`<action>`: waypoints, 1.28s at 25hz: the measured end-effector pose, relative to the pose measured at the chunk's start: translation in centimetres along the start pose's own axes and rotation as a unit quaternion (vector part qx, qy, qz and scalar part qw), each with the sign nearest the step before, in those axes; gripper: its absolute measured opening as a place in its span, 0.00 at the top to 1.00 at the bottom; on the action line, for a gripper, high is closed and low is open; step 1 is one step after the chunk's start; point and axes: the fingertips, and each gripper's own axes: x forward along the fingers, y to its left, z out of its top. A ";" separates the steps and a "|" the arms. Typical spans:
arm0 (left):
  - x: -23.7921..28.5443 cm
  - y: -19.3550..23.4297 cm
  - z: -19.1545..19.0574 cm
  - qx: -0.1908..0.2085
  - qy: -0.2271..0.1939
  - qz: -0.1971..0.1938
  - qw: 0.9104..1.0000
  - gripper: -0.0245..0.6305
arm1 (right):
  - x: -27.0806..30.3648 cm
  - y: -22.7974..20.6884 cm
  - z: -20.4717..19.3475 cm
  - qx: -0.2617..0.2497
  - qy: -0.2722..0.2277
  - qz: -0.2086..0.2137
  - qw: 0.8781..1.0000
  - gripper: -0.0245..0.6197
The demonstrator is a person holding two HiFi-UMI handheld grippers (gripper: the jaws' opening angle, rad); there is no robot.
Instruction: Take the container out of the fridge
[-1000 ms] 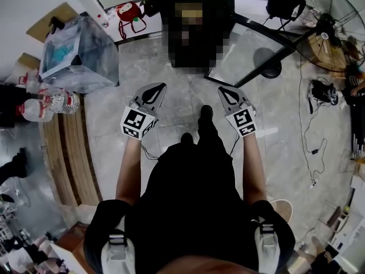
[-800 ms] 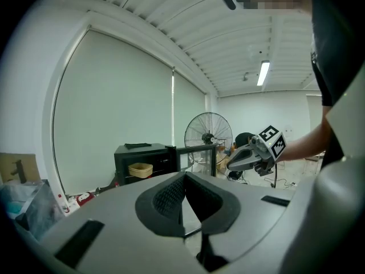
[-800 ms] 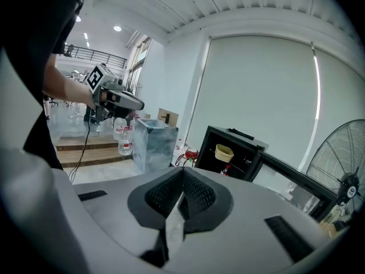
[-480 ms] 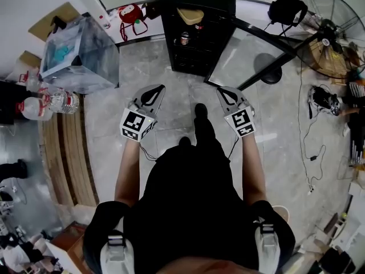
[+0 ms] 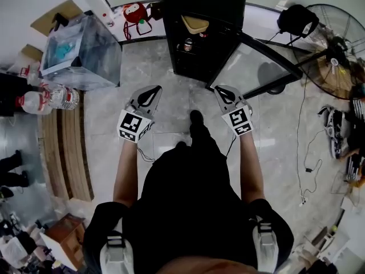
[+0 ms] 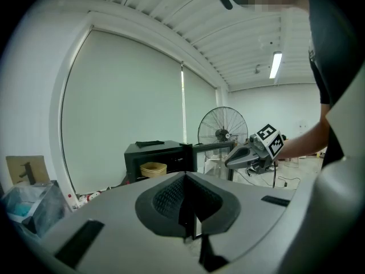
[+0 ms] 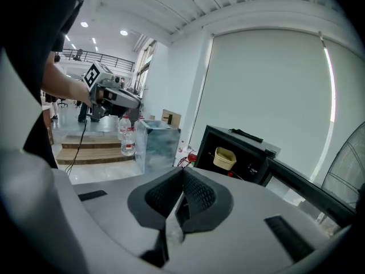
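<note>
A small black fridge (image 5: 199,16) stands on the floor ahead with its glass door (image 5: 256,56) swung open to the right. A tan container (image 5: 195,23) sits on its upper shelf, and a can (image 5: 186,44) stands lower down. My left gripper (image 5: 154,91) and right gripper (image 5: 220,91) are held side by side at waist height, well short of the fridge, both shut and empty. The left gripper view shows the container (image 6: 153,169) inside the fridge (image 6: 154,153), beyond the closed jaws. The right gripper view also shows the container (image 7: 224,158).
A clear plastic box (image 5: 80,50) and water bottles (image 5: 48,100) sit at the left above wooden steps (image 5: 63,153). A standing fan (image 5: 336,33) and floor cables (image 5: 311,153) are at the right. A red toy (image 5: 135,11) lies by the wall.
The fridge and its open door have drawn closer in the head view as the person steps forward. Both grippers stay shut and level.
</note>
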 end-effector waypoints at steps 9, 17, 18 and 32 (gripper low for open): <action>7.9 4.0 3.9 0.002 0.002 0.033 0.999 0.94 | 6.5 -8.8 1.9 -0.012 -0.007 0.047 0.999 0.97; 12.0 8.0 3.8 -0.014 0.025 0.082 0.996 0.94 | 13.2 -12.4 2.5 -0.025 -0.015 0.106 0.994 0.96; 12.4 8.5 3.8 -0.016 0.025 0.088 0.996 0.94 | 13.7 -12.9 2.5 -0.025 -0.015 0.110 0.993 0.97; 15.0 12.2 3.6 -0.022 0.018 0.090 0.995 0.94 | 19.0 -13.7 2.4 -0.025 -0.006 0.127 0.992 0.96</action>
